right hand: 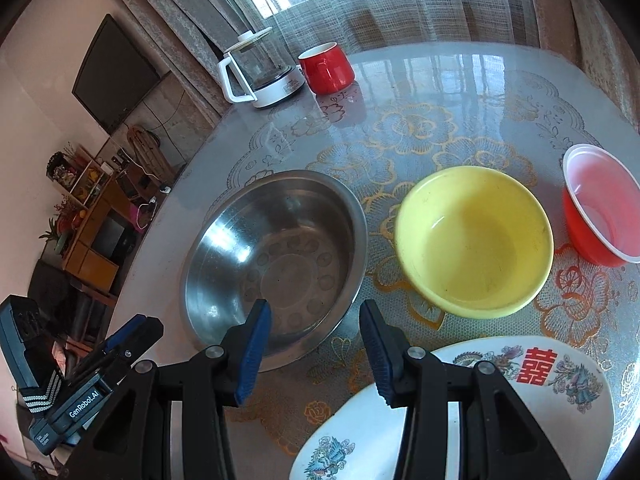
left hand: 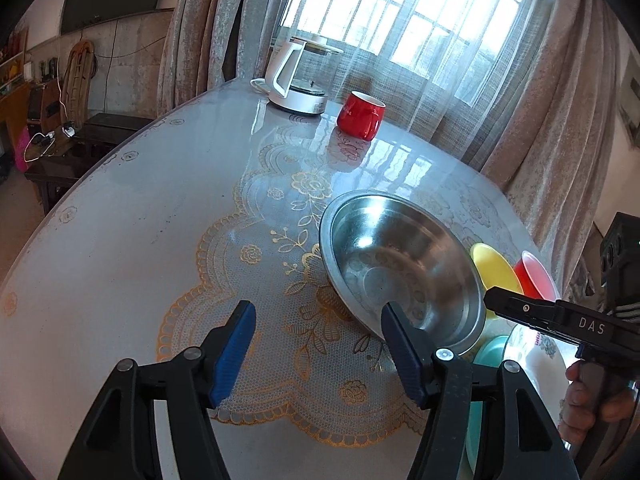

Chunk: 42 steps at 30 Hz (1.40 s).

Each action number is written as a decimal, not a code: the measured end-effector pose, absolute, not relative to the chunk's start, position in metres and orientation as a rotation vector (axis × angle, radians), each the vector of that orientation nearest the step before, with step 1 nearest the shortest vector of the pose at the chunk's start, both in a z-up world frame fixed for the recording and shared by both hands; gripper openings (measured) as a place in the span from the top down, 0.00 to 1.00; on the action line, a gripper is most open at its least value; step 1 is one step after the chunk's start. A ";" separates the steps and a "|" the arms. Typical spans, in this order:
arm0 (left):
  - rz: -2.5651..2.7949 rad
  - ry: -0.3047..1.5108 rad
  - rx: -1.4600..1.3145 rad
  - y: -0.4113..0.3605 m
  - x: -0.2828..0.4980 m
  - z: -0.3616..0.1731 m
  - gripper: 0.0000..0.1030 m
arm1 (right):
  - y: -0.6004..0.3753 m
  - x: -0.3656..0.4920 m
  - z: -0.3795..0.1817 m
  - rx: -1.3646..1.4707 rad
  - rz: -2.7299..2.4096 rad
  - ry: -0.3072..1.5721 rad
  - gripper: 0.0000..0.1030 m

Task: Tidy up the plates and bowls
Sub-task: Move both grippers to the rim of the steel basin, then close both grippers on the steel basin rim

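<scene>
Both grippers hover with jaws apart and empty over a table of loose bowls and plates, nothing stacked yet.

The round table (right hand: pixel 460 80) under a glossy gold-lace cover carries, from its middle out to the right edge, a wide stainless-steel bowl (right hand: pixel 276 256), a yellow plastic bowl (right hand: pixel 476 240) and a small red plastic bowl (right hand: pixel 600 208); two white patterned ceramic plates (right hand: pixel 520 372) overlap at the near edge, with a teal dish (left hand: pixel 490 356) showing beside them. The left gripper (left hand: pixel 318 354) hangs open beside the steel bowl's near rim; the right gripper (right hand: pixel 316 354) is open just short of that rim. Likely risks: pads slipping off thin polished steel, the bowl skating on the slick cover, or the two grippers colliding.
</scene>
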<state>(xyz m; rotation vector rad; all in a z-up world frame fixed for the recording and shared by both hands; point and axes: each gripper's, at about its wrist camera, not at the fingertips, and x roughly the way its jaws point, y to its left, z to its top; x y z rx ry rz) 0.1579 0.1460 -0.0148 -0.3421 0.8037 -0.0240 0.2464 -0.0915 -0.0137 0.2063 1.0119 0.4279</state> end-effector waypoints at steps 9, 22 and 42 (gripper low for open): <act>-0.043 0.820 -0.323 0.142 0.179 -0.021 0.39 | -0.084 0.257 -0.020 0.174 0.406 1.031 0.55; -0.070 0.847 -0.297 0.136 0.204 -0.029 0.46 | -0.075 0.269 -0.031 0.143 0.387 1.060 0.55; -0.119 0.835 -0.226 0.124 0.210 -0.034 0.70 | -0.063 0.274 -0.038 0.049 0.353 1.042 0.67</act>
